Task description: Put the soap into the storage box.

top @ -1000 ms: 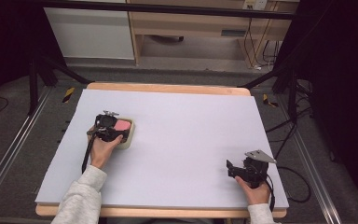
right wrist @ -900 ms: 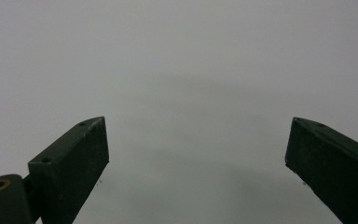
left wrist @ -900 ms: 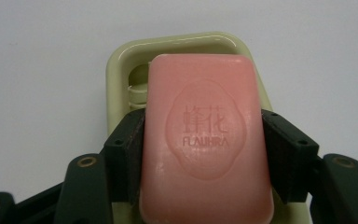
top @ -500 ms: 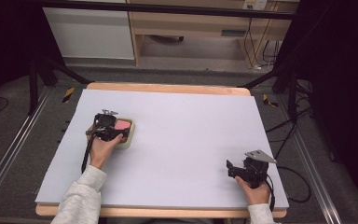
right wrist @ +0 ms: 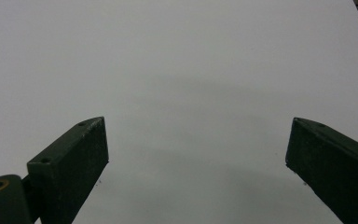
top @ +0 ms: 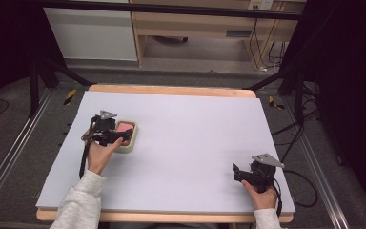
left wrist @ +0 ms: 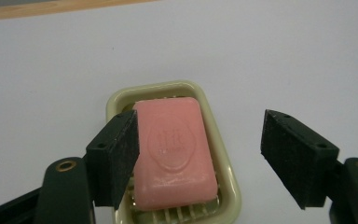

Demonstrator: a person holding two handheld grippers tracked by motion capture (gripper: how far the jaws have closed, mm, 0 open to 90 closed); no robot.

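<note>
The person's left hand [top: 100,155] reaches forward from a pale sleeve [top: 78,205], holding the left gripper [left wrist: 200,154] with its jaws spread wide and angled downward. The right hand [top: 259,196] sits low near the person's own edge, gripping the right gripper [right wrist: 196,158], jaws likewise wide apart; it seems to rest low, though that is hard to judge.

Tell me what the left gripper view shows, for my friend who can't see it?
A pink soap bar lies in a pale green soap dish on a white table. The left gripper hangs over it with jaws open, one beside the soap's edge, the other off to the dish's side.
</note>
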